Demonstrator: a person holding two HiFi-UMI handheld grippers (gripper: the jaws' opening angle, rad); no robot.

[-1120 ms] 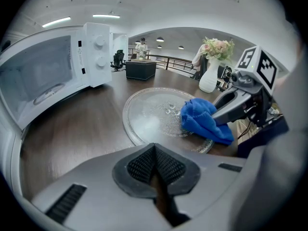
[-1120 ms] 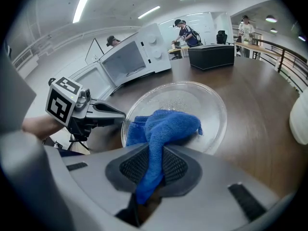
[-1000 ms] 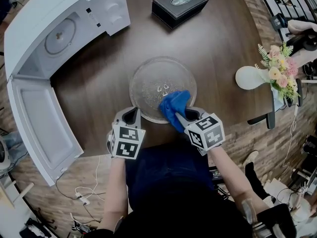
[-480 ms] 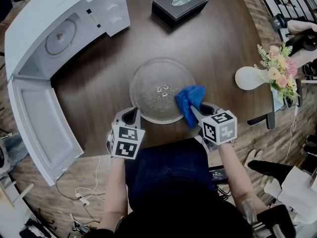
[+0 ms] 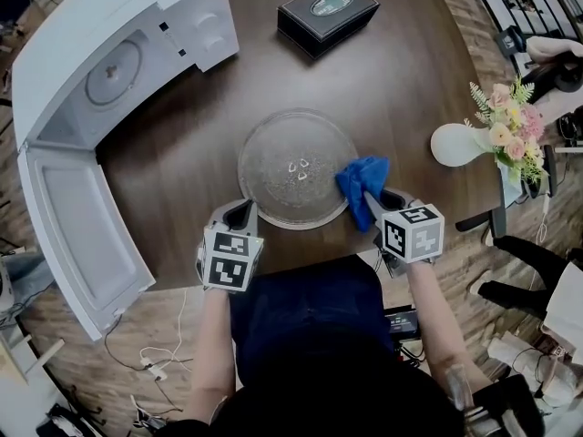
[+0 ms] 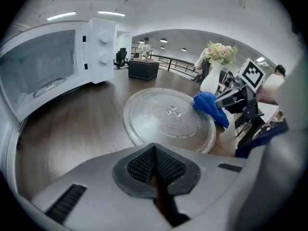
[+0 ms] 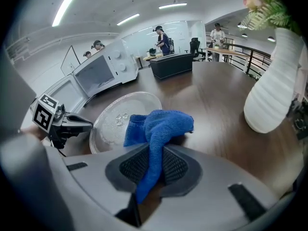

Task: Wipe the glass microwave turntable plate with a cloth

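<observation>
My right gripper (image 5: 372, 198) is clamped on the blue cloth (image 5: 361, 178), which lies over the plate's (image 5: 273, 162) right rim and partly on the table (image 5: 401, 89). My left gripper (image 5: 240, 215) is closed on nothing, just beside the plate's near-left rim.

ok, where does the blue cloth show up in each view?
Head view: blue cloth right of centre, over the right rim of the glass plate, held by the right gripper.
Left gripper view: blue cloth right of centre, at the plate's right edge.
Right gripper view: blue cloth at centre, clamped between that gripper's jaws.
Shared landmark: the glass plate, visible in all three views.
</observation>
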